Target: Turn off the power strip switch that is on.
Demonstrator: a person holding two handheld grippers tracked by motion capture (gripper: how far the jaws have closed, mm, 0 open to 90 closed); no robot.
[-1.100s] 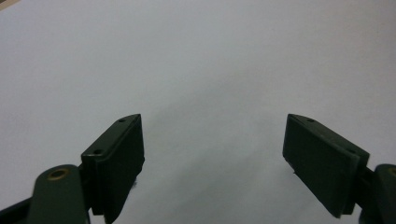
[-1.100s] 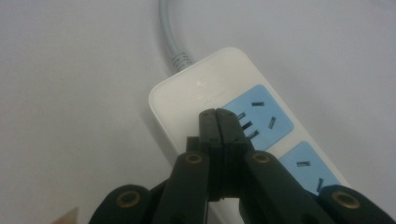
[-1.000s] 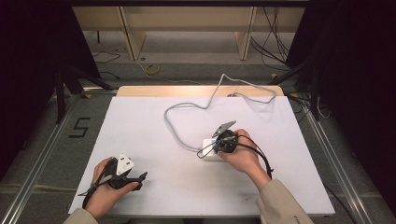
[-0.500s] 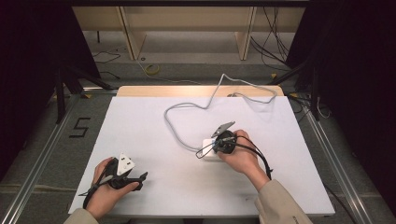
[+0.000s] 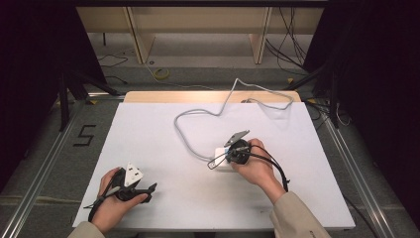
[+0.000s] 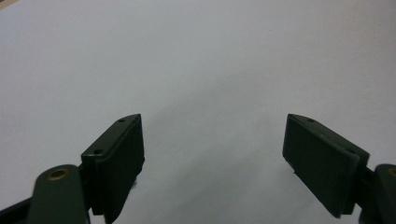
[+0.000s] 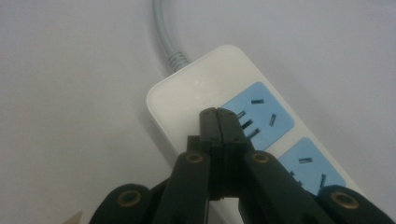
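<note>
Jaws of the right gripper (image 7: 218, 116) are pressed flat together with nothing between them, their tips over the white end of a power strip (image 7: 187, 100), right at the edge of its first blue socket (image 7: 257, 112). A second blue socket (image 7: 310, 163) sits next along the strip, partly hidden behind the gripper's arm. Whether the tips actually touch the strip or hang just above it cannot be told. A grey cord (image 7: 163, 32) leaves the strip's rounded end and runs away across the white surface (image 7: 70, 70).

Jaws of the left gripper (image 6: 212, 154) stand wide apart, holding nothing, with bare surface (image 6: 201, 60) between and beyond them.

From the high view, the right gripper (image 5: 218, 162) is held in the right hand (image 5: 257, 166) over the strip (image 5: 221, 152), which lies a little right of the surface's middle. The cord (image 5: 198, 115) loops from the strip toward the left, then curves back to the far edge and drops off the surface (image 5: 148, 139) there. A black cable (image 5: 278, 171) trails from this gripper past the wrist.

The left gripper (image 5: 151, 187) lies low at the near left corner in the left hand (image 5: 111, 198), well apart from the strip, with a pale three-cornered plate (image 5: 132, 173) on top
</note>
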